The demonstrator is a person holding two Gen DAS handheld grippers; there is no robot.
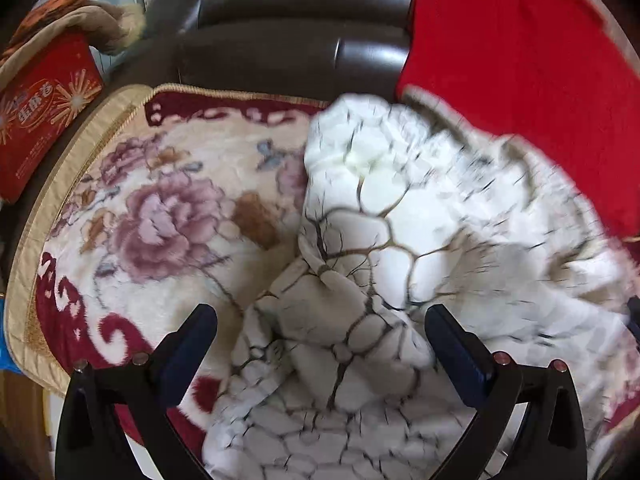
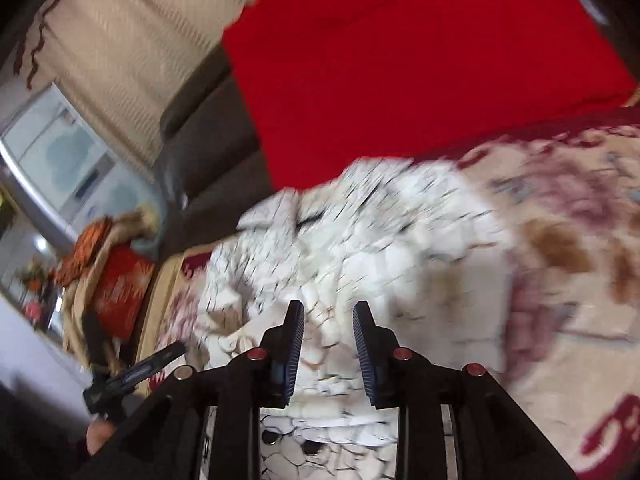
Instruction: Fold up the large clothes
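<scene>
A large white garment (image 1: 380,220) printed with a dark cracked-stone pattern lies crumpled on a floral blanket (image 1: 160,200) that covers a sofa seat. My left gripper (image 1: 320,312) hovers over the garment's near folds, jaws wide open, the cloth lying below and between its fingers without touching the pads. In the right wrist view the same garment (image 2: 360,240) is blurred. My right gripper (image 2: 328,306) stands just above it with a narrow gap between the jaws; cloth shows through the gap but the pads do not press on it.
The dark leather sofa back (image 1: 300,20) rises behind the seat. A red cloth (image 1: 520,60) hangs over it at the right. A red printed box (image 1: 44,116) with bundled fabric on top sits past the blanket's left edge. A window and curtain (image 2: 120,60) lie beyond.
</scene>
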